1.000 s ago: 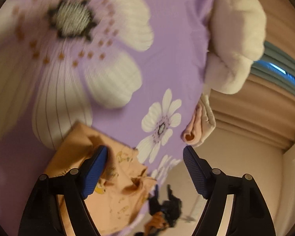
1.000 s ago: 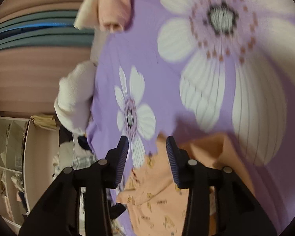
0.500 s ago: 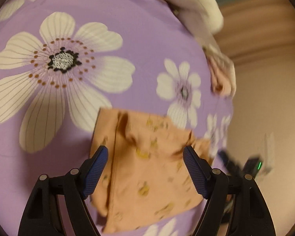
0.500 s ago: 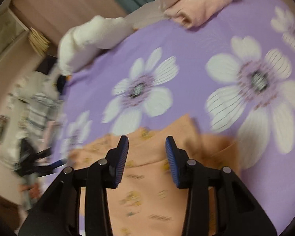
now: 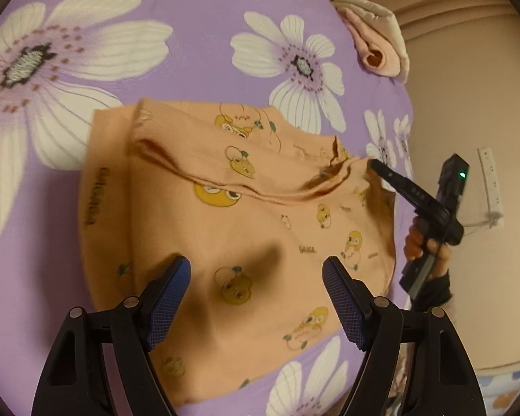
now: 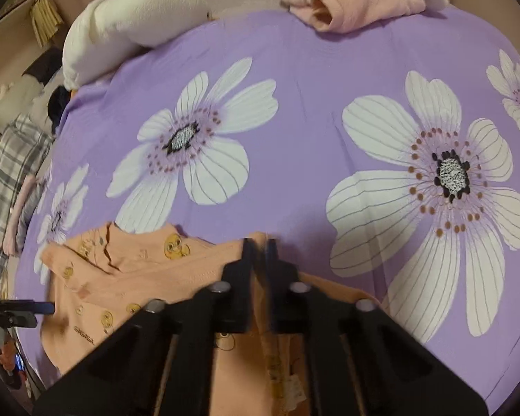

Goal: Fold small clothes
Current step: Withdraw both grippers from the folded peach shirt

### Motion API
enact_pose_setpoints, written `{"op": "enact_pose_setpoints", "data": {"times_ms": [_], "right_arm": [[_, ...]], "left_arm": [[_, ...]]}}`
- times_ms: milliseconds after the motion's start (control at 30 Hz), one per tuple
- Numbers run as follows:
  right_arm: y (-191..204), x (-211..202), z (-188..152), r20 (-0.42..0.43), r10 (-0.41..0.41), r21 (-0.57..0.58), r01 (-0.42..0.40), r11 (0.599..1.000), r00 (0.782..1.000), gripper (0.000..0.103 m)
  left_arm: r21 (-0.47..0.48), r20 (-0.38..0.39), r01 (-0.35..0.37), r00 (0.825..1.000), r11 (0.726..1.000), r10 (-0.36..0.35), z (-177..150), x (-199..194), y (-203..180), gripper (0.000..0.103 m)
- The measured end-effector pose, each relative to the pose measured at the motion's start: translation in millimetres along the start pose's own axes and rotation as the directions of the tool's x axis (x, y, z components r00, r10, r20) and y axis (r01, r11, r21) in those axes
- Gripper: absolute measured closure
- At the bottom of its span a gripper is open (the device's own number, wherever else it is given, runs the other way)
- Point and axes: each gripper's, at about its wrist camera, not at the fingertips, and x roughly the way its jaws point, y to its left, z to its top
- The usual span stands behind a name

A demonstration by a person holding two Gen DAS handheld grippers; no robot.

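Garment: a small peach top [image 5: 246, 228] with cartoon prints lies spread on the purple flowered bedsheet [image 5: 197, 52], near the bed's side edge, partly doubled over with a fold ridge across its middle.
Feel: judged thin, soft and very light; it will drape and crease, not hold a shape, and may drag along the sheet when pulled.
Where to hold: best pinched at a hem, corner or fold edge, both layers together; the flat middle gives little to catch.
Left hand-held gripper [image 5: 256, 277]: jaws wide apart above the lower part of the top, nothing between them.
Right hand-held gripper [image 6: 258, 242]: jaws closing, nearly together, at the top's far edge; cloth seems caught between them.
Nearby: a rolled pink cloth [image 6: 350, 3] and a white fluffy blanket [image 6: 128, 24] sit well apart at the bed's far end.
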Motion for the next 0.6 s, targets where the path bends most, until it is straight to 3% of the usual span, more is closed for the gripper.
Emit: {"op": "enact_pose_setpoints", "data": {"times_ms": [100,200,333,433,600], "right_arm": [[-8.9,-14.0,-0.9,0.076,0.053,0.046,-0.056,0.997,0.996,0.099],[-25.0,-29.1,-0.3,0.154,0.043,0.134,-0.064,0.989,0.987,0.099],[-31.4,-26.4,-1.5,0.149,-0.05,0.174,0.024,0.985,0.988,0.097],[-35.5,-20.2,-3.5,0.108,-0.096,0.208,0.072,0.975,0.989,0.092],[-26.2,-47.2,-10.5,0.182,-0.124,0.147,0.098,0.984,0.975,0.087]], "left_arm": [[-0.024,0.038,0.002,0.999,1.0,-0.001,10.6,3.8,0.2,0.026],[-0.073,0.118,0.059,0.992,0.996,-0.05,27.7,2.8,3.8,0.026],[-0.153,0.23,0.096,0.971,0.983,-0.059,49.8,-2.4,13.0,0.026],[-0.209,0.257,0.081,0.966,0.974,-0.025,58.5,-4.6,19.8,0.026],[-0.17,0.282,0.043,0.959,0.985,0.007,47.1,-26.5,23.1,0.026]]}}
